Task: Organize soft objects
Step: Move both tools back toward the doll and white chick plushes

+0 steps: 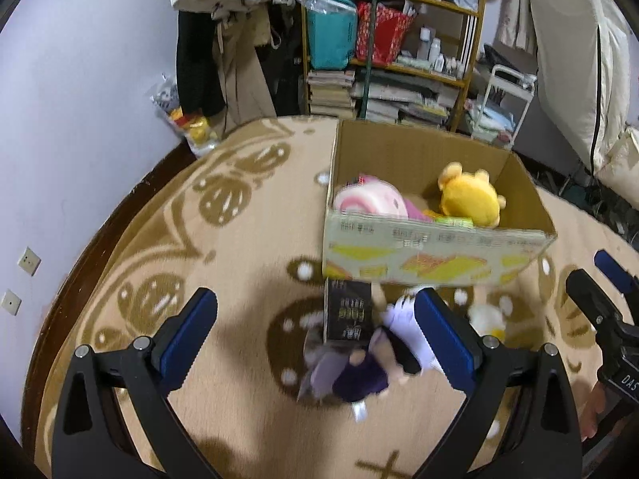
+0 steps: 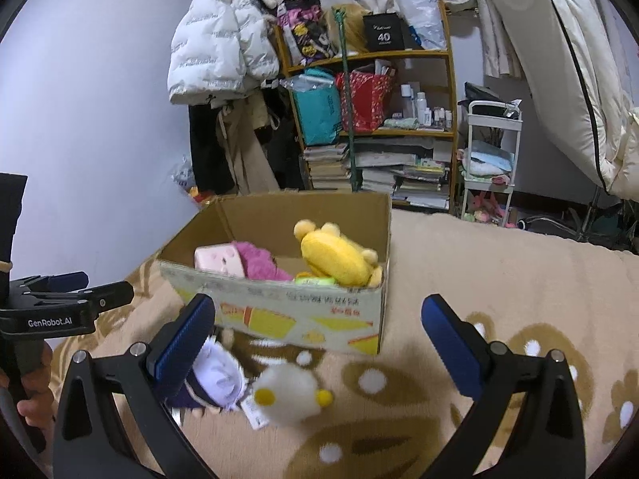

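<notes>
A cardboard box (image 1: pixel 439 257) (image 2: pixel 303 319) stands open on a beige patterned blanket. Inside it lie a yellow plush (image 1: pixel 471 197) (image 2: pixel 335 257) and a pink plush (image 1: pixel 371 199) (image 2: pixel 243 263). In front of the box, a purple-and-white doll (image 1: pixel 359 371) (image 2: pixel 217 379) lies on the blanket. My left gripper (image 1: pixel 319 331) (image 2: pixel 108 287) hovers above it, open, with its pads clear of the doll. A white plush with a yellow beak (image 2: pixel 287 395) (image 1: pixel 485 319) lies beside the doll, below my open right gripper (image 2: pixel 317 339) (image 1: pixel 589 271), which holds nothing.
A dark printed packet (image 1: pixel 347 311) lies against the box's near wall. Behind the blanket stand a wooden shelf (image 2: pixel 371 56) full of bags and books, hanging coats (image 2: pixel 219 52) and a white trolley (image 2: pixel 491 151). The wall (image 1: pixel 60 119) is to the left.
</notes>
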Motion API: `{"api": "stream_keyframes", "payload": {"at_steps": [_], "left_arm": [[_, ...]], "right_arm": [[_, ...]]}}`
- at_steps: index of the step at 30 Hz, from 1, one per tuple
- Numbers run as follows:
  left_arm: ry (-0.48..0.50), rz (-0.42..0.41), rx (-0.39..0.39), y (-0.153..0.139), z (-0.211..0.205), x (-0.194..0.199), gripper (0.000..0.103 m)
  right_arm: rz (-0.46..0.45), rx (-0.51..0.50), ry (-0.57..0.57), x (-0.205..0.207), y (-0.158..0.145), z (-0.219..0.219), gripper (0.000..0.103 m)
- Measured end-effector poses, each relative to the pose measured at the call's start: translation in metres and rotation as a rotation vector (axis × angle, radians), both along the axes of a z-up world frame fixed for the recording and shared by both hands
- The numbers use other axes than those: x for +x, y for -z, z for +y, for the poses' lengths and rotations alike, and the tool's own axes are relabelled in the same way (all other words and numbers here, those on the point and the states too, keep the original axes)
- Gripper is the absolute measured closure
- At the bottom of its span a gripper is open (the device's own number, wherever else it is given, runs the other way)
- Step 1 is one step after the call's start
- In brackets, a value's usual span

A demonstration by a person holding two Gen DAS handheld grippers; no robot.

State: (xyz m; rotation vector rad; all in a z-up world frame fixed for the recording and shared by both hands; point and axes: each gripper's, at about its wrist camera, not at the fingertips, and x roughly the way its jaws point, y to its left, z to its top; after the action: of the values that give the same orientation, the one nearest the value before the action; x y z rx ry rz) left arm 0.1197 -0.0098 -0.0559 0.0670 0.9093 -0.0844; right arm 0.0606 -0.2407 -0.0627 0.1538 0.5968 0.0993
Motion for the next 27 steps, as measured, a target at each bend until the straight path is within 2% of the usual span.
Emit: {"api": "stream_keyframes", "payload": {"at_steps": [6,15,22,27], "left_arm": [[0.025,0.075,-0.037,0.009,0.001,-0.012,0.005],[0.026,0.107,-0.020,0.016,-0.002,-0.011,0.005],[0.066,0.157,-0.003,0.030,-0.015,-0.003,0.005],[0.079,0.233,-0.054,0.046,-0.020,0.010,0.005]], "right_arm": [[0.049,-0.043,-0.024,-0.009,0.004,0.009,0.000],[0.096,-0.048,-0.042,-0.015,0.014,0.015,0.000],[0.159,-0.009,-0.031,-0.003,0.028,0.010,0.000],[0.207,0.029,-0.019,0.008,0.040,0.007,0.000]]}}
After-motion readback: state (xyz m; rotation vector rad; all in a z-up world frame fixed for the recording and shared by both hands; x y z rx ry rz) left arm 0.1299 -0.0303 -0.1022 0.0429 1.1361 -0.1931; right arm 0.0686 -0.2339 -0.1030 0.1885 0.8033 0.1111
